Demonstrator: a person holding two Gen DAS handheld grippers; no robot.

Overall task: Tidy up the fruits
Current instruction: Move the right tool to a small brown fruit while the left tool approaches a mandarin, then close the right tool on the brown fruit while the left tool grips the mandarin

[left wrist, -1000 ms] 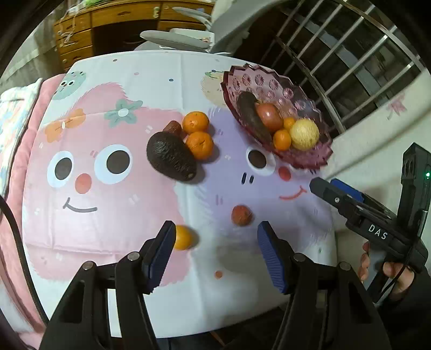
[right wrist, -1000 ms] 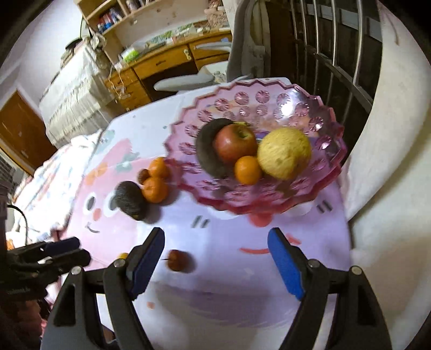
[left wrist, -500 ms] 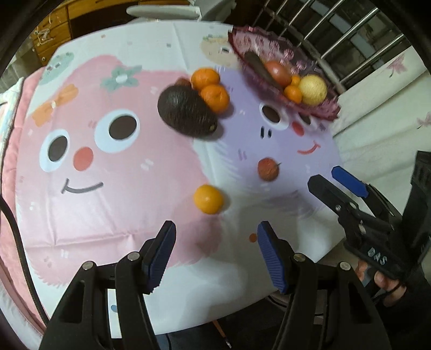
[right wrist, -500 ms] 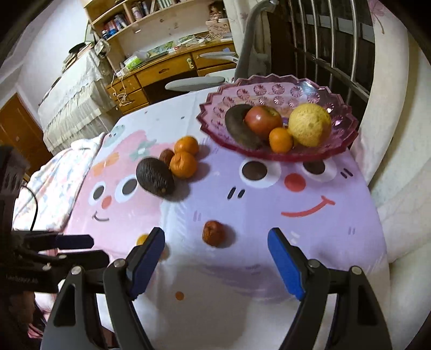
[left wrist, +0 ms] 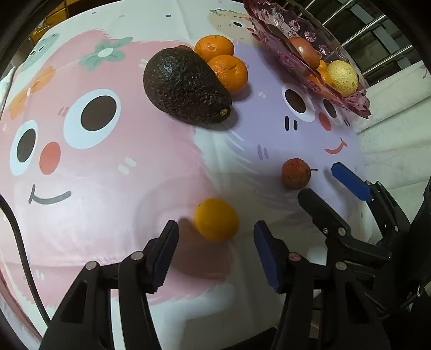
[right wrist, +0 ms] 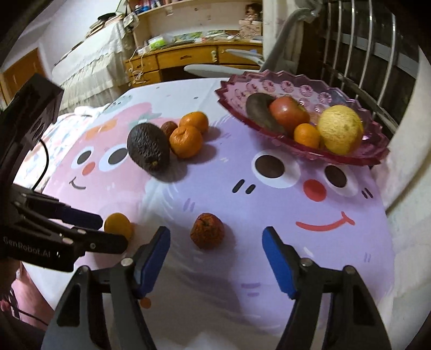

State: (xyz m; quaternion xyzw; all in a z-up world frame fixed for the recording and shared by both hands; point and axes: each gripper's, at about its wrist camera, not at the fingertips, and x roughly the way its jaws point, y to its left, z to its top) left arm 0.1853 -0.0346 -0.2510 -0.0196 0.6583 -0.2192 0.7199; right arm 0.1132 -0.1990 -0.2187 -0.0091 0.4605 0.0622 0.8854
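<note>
both hand-held grippers lower, closing; nthg gripped.

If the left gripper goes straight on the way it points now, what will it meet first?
Most likely the small orange: it lies just ahead of the left gripper, between the lines of its closing jaws, not yet touched. Depth is hard to judge, so it may meet the tablecloth beside it instead.

A wooden desk [right wrist: 188, 58] with drawers, cluttered shelves [right wrist: 172, 16] above, metal railing [right wrist: 377, 53] on the right.
</note>
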